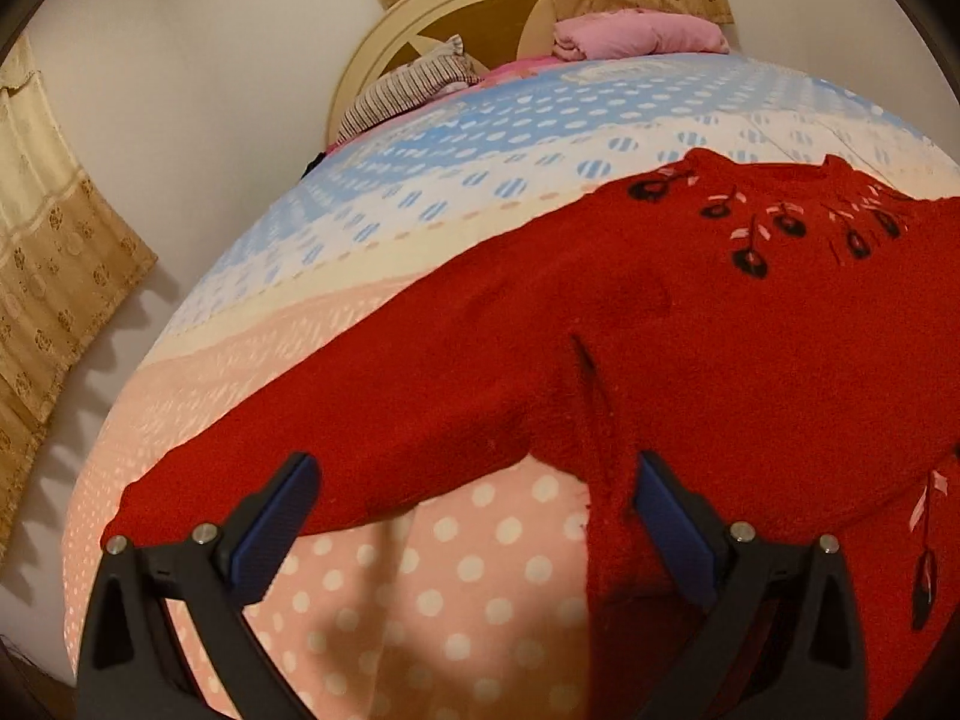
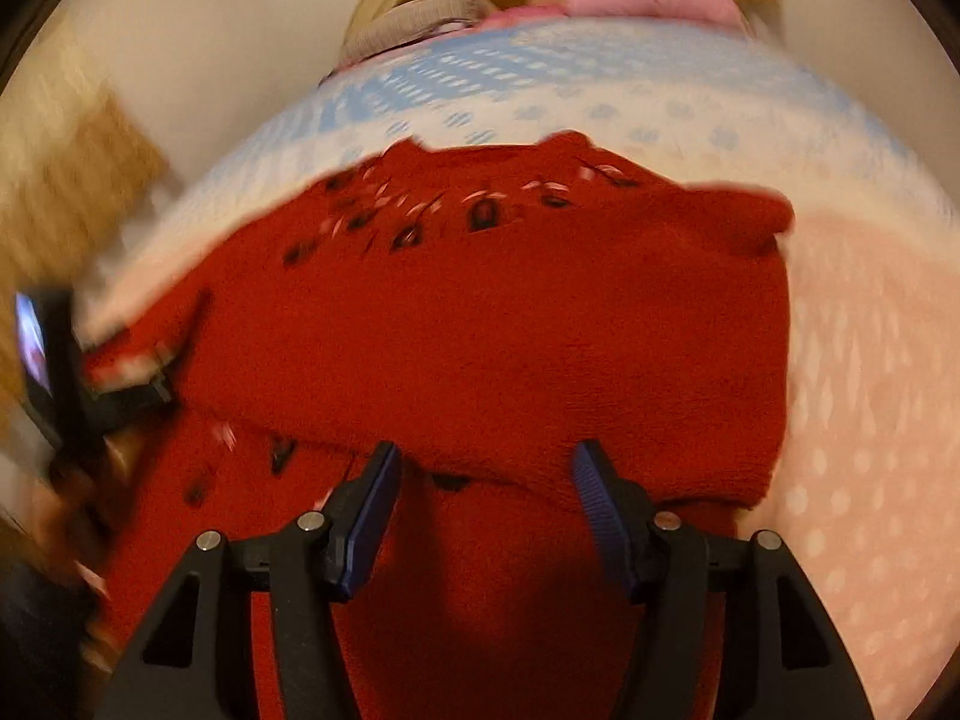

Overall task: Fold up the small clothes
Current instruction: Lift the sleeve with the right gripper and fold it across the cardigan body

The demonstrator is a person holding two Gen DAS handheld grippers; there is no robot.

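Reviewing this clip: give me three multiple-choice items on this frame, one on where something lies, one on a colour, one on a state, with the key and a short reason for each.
1. Where does the folded pink cloth lie?
A. At the head of the bed, by the headboard
B. On the sweater
C. On the floor

2. What colour is the sweater?
A. Blue
B. Red with dark flower stitching
C. Plain white

3. How do the left gripper's fingers stand?
A. Shut on the sleeve
B. Shut on nothing
C. Apart, holding nothing

Key: 1 A, the pink cloth sits at the far end of the bed against the headboard. 2 B, the sweater is red with dark flowers near its collar. 3 C, the left gripper shows a wide gap, with bedcover between its fingers.
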